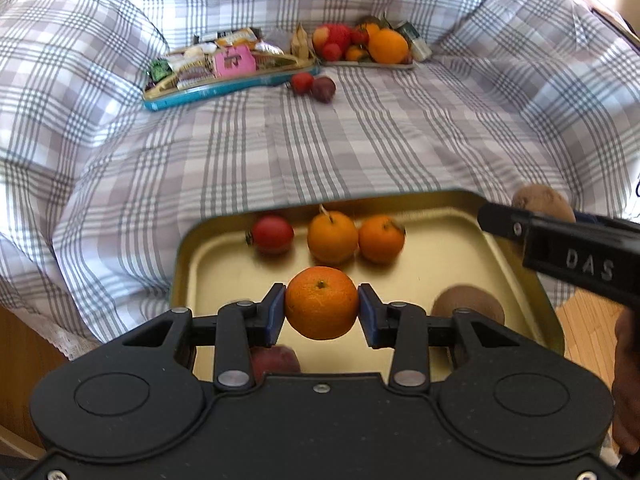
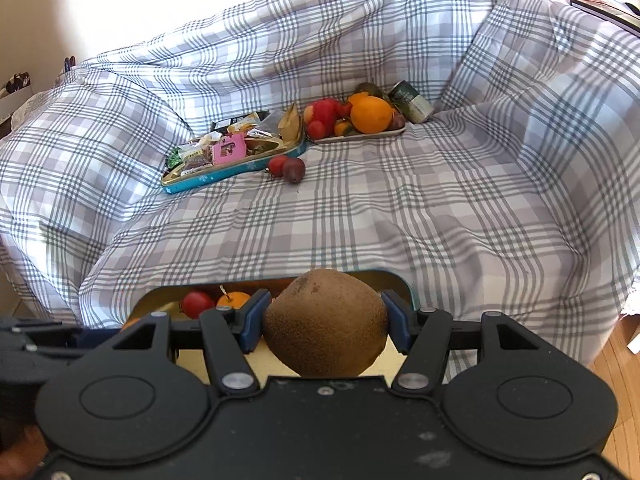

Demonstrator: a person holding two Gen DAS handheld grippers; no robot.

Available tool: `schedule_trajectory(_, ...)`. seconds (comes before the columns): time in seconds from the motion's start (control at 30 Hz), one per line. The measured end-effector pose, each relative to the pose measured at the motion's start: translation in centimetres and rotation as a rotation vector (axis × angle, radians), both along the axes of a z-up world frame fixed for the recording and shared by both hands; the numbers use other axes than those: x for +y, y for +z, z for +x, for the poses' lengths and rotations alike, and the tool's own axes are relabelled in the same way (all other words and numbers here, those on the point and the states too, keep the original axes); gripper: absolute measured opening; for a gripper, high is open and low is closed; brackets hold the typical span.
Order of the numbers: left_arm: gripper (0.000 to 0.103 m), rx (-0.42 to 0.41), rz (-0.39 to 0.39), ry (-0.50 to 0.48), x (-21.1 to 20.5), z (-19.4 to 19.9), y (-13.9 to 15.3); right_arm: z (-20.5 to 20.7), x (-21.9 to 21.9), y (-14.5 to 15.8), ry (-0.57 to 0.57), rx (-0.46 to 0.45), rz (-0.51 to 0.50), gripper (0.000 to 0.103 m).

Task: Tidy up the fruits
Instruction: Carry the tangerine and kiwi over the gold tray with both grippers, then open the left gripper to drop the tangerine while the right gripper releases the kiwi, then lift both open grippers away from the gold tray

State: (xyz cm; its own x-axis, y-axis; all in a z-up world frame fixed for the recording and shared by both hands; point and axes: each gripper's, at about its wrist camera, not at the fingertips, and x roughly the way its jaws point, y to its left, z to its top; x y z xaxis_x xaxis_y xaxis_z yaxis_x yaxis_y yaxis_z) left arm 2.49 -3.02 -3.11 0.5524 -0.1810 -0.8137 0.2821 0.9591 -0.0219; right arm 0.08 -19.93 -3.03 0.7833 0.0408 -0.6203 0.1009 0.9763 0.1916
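Observation:
My left gripper [image 1: 321,309] is shut on a small mandarin [image 1: 321,307], held above the gold tin tray [image 1: 460,248]. In that tray lie a red tomato [image 1: 273,234], two mandarins [image 1: 333,236], a kiwi [image 1: 470,306] and a dark red fruit [image 1: 276,360] partly hidden by the gripper body. My right gripper [image 2: 325,320] is shut on a brown kiwi [image 2: 325,322] over the same tray's far edge [image 2: 394,278]; it shows at the right of the left wrist view with the kiwi [image 1: 542,202] behind its fingers [image 1: 504,222].
Far back on the plaid cloth [image 1: 320,152] stand a blue tin of snacks [image 1: 224,68] and a plate piled with fruit [image 1: 360,46] beside a jar [image 1: 416,42]. A red tomato [image 1: 302,82] and a plum [image 1: 324,89] lie loose on the cloth. Wooden floor [image 1: 588,320] shows at the right.

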Motion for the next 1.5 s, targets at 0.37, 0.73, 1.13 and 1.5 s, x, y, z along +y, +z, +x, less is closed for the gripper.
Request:
schedule_trajectory(0.37, 0.048, 0.082, -0.03, 0.019, 0.4, 0.1, -1.4, 0.2, 0.5, -1.1, -0.008, 0.04, -0.02, 0.063)
schedule_trajectory(0.73, 0.048, 0.1, -0.023, 0.037, 0.5, 0.2, -1.7, 0.5, 0.5, -1.6, -0.022, 0.066, -0.024, 0.063)
schedule_trajectory(1.13, 0.048, 0.084, -0.016, 0.047, 0.6, 0.1, -1.4, 0.7, 0.7, -1.9, -0.013, 0.075, -0.024, 0.063)
schedule_trajectory(1.5, 0.048, 0.084, -0.014, 0.051, 0.8, 0.1, -1.3, 0.5, 0.7, -1.7, -0.013, 0.052, -0.024, 0.063)
